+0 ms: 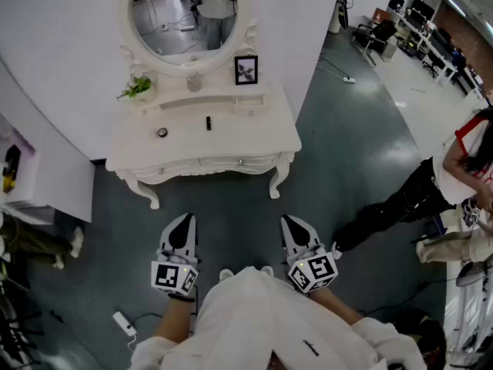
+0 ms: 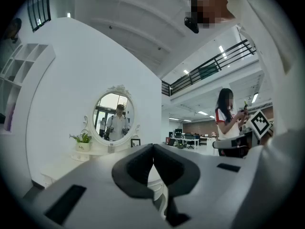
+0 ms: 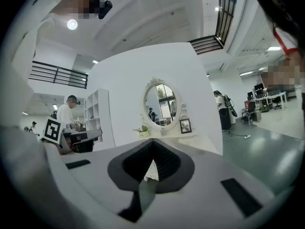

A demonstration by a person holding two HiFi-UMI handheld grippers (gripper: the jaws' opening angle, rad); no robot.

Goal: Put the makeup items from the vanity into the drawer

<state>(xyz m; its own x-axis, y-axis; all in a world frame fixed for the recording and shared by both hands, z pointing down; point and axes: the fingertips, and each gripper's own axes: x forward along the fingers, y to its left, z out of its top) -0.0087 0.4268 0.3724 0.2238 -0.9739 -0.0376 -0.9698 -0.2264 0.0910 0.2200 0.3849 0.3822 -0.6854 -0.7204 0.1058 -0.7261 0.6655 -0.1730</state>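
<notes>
The white vanity (image 1: 231, 141) stands against the wall at the top of the head view, with its drawer (image 1: 239, 161) closed. On its top lie a small black tube (image 1: 208, 122) and a round dark compact (image 1: 162, 132). My left gripper (image 1: 183, 220) and right gripper (image 1: 293, 222) hover side by side over the floor, well short of the vanity. Both are shut with nothing between the jaws. In the left gripper view the left gripper (image 2: 153, 147) points level at the vanity and its oval mirror (image 2: 113, 116). The right gripper (image 3: 152, 141) also faces the mirror (image 3: 162, 104).
A framed picture (image 1: 246, 69) and a small potted plant (image 1: 137, 88) stand at the back of the vanity. A white shelf unit (image 1: 38, 176) is at the left. A person (image 1: 454, 176) stands at the right. A power strip (image 1: 123, 324) lies on the floor.
</notes>
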